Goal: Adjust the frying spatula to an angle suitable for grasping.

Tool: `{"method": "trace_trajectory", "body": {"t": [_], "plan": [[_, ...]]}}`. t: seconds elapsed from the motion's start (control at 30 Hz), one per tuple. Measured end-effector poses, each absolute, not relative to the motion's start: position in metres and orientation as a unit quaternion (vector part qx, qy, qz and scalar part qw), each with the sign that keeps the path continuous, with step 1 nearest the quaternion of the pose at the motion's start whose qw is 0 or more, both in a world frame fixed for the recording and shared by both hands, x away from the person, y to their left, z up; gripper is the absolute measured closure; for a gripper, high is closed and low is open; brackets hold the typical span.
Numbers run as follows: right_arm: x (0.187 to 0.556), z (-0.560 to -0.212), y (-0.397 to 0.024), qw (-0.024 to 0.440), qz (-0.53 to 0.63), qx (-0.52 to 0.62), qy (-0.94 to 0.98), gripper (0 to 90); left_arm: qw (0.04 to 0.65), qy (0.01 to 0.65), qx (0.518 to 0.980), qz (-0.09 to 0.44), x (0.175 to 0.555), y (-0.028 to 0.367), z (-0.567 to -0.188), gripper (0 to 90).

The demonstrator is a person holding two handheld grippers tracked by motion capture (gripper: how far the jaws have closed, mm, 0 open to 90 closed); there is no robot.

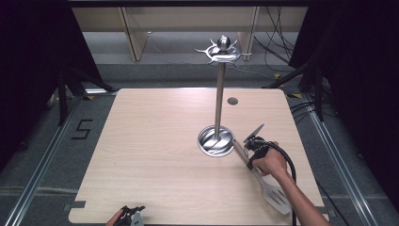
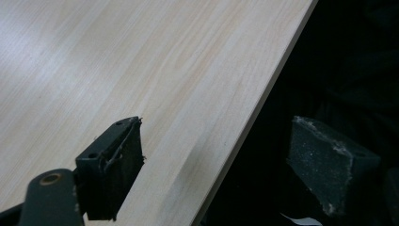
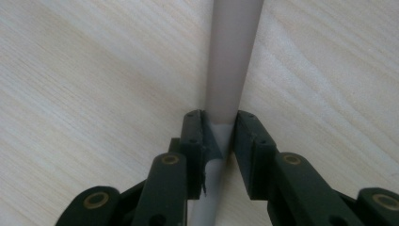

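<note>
Left gripper at table near edge, left of middle, jaws apart, nothing between. Slotted spatula near right edge, head toward near-right corner, handle angled toward stand. Right gripper clamped on spatula handle. Steel utensil stand upright just beyond, right of centre, hooks bare.

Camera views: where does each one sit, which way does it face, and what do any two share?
High view: above the near edge, facing forward and down on the pale wooden table; forearms, both tongs.
Left gripper view: on the left tongs, open at the table edge.
Right gripper view: on the right tongs, shut on the grey-handled slotted spatula.
High and right gripper views share the spatula.
</note>
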State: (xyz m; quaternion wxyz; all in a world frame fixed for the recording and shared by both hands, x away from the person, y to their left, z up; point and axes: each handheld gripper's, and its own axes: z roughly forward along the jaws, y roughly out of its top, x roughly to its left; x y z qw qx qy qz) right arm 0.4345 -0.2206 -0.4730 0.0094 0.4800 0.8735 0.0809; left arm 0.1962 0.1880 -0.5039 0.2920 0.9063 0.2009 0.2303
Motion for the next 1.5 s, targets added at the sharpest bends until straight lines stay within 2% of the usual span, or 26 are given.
{"method": "trace_trajectory", "body": {"t": [0.57, 0.73, 0.8, 0.83, 1.0, 1.1, 1.5], "plan": [[0.433, -0.469, -0.226, 0.005, 0.096, 0.472, 0.876, 76.5, 0.294, 0.200, 0.908, 0.221, 0.198, 0.188, -0.506, 17.8], [0.429, -0.456, -0.234, 0.021, 0.105, 0.477, 0.872, 76.7, 0.293, 0.201, 0.907, 0.226, 0.197, 0.188, -0.504, 17.8], [0.430, -0.453, -0.239, 0.051, 0.127, 0.452, 0.882, 76.7, 0.293, 0.202, 0.907, 0.224, 0.198, 0.188, -0.506, 17.7], [0.428, -0.448, -0.240, 0.040, 0.135, 0.457, 0.878, 76.7, 0.294, 0.202, 0.907, 0.224, 0.198, 0.187, -0.506, 17.7], [0.418, -0.437, -0.240, 0.043, 0.168, 0.471, 0.865, 76.7, 0.293, 0.203, 0.907, 0.223, 0.198, 0.188, -0.506, 17.7], [0.414, -0.429, -0.244, 0.051, 0.197, 0.437, 0.876, 76.7, 0.294, 0.203, 0.908, 0.219, 0.198, 0.188, -0.505, 17.8], [0.393, -0.393, -0.257, 0.095, 0.280, 0.422, 0.857, 76.8, 0.291, 0.205, 0.907, 0.225, 0.197, 0.188, -0.505, 17.7]]}}
